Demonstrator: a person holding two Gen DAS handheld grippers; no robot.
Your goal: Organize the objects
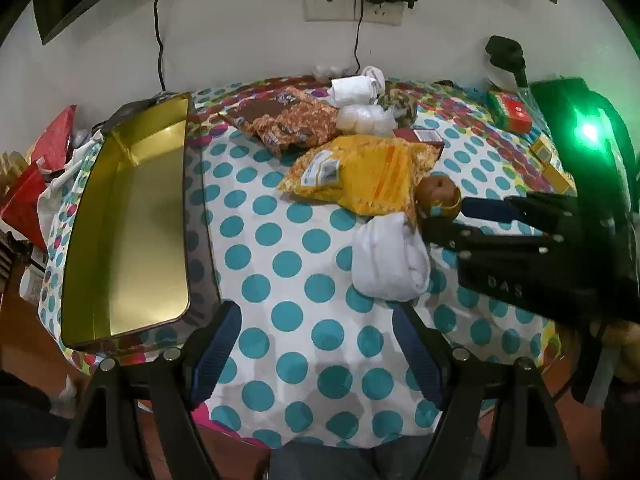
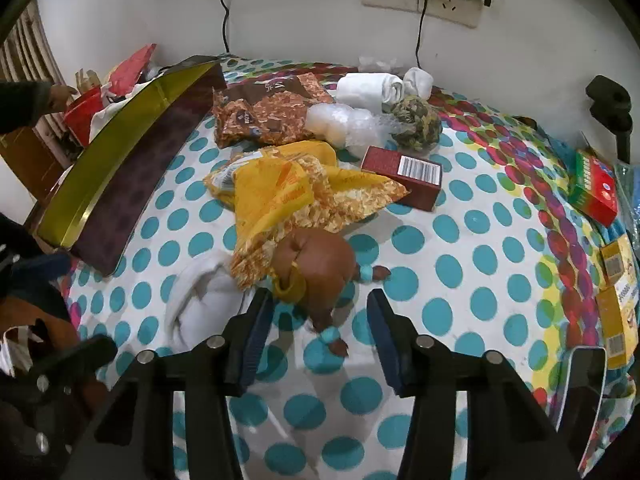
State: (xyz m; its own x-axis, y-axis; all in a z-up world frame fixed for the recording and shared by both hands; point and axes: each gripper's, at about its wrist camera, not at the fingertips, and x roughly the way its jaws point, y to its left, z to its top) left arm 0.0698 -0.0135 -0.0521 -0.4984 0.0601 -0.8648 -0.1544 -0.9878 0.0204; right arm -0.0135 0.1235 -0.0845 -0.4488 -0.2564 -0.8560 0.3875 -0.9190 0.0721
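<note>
A brown doll [image 2: 320, 268] with a yellow collar and blue cuffs lies on the polka-dot tablecloth [image 2: 460, 280], just ahead of my open right gripper [image 2: 320, 336]; its lower limb reaches between the fingers. In the left wrist view the doll [image 1: 438, 192] lies at the tip of the right gripper [image 1: 440, 222]. A yellow snack bag [image 2: 288, 192] lies against the doll, and a white rolled cloth [image 2: 204, 300] lies to its left. My left gripper [image 1: 316, 344] is open and empty over the cloth-covered table. An open gold tin [image 1: 132, 216] stands at the left.
A brown snack bag [image 2: 272, 112], a maroon box [image 2: 404, 174], white cloth rolls [image 2: 372, 86], bubble wrap [image 2: 340, 122] and a patterned ball [image 2: 416, 124] lie at the back. Red-green and yellow boxes [image 2: 594, 186] sit at the right edge. Cables hang from wall sockets.
</note>
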